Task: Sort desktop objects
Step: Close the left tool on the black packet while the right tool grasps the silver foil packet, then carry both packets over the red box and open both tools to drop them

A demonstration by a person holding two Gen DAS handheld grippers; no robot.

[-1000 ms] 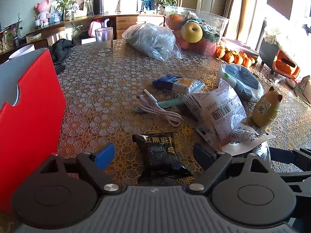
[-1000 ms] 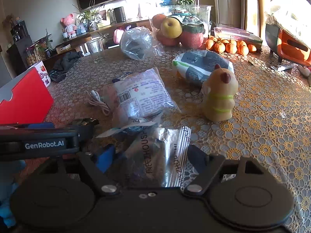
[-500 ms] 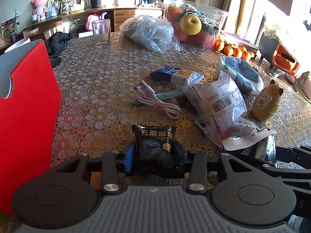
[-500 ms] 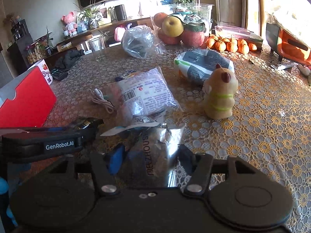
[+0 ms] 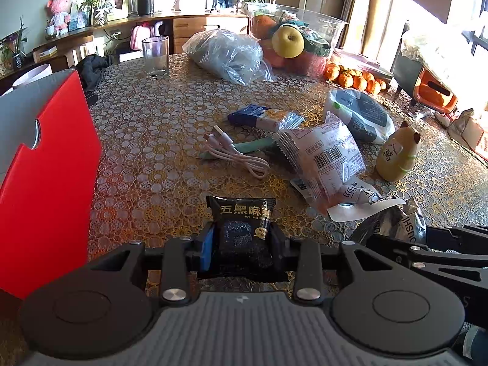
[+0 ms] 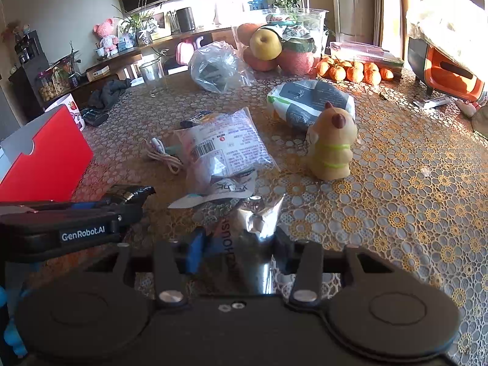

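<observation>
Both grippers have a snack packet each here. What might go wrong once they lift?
The right gripper, jaws just closing, pinches only the crumpled end of the silver packet; thin foil may slip or tear. That packet's far end sits close to the white wrapper and the clear barcode bag, so they might get dragged. The left gripper grips the black sesame packet low, so its top may flop.

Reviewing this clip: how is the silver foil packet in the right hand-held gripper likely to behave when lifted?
The silver foil packet has crumpled where the right hand-held gripper has just closed on it, so it is probably thin and floppy. It looks light. Its shiny film may be slippery, and the free end may droop.
</observation>
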